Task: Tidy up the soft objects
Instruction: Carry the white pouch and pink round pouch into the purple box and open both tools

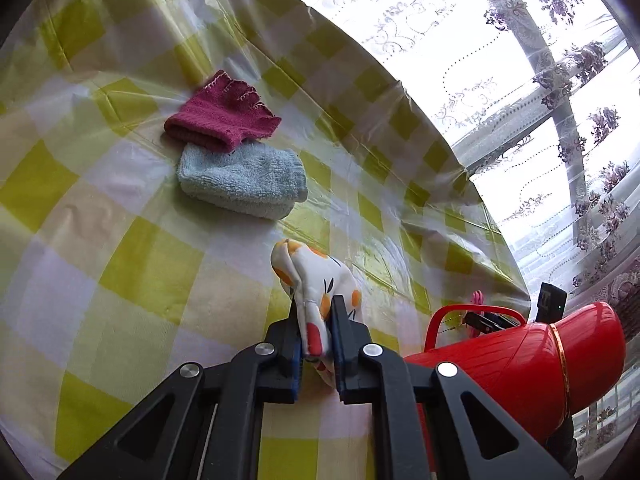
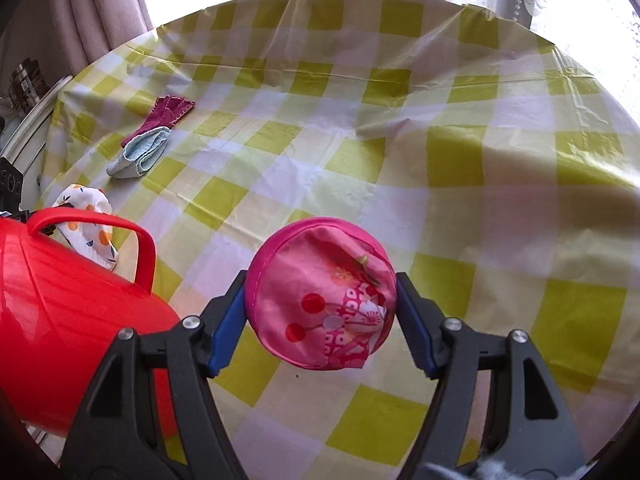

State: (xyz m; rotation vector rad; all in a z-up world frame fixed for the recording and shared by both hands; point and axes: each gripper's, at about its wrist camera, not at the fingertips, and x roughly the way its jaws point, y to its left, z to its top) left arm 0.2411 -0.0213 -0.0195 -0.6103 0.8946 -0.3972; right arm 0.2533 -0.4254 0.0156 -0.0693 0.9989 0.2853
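Observation:
My left gripper is shut on a white soft item with orange spots, held just above the checked tablecloth; it also shows in the right wrist view. Beyond it lie a light blue fuzzy glove and a magenta knit glove, touching each other; both show in the right wrist view, blue and magenta. My right gripper is shut on a round pink floral pouch, held over the table.
A red plastic jug with a handle stands right of my left gripper, and left of my right gripper. The yellow-checked tablecloth covers the table; lace curtains and a window lie past its far edge.

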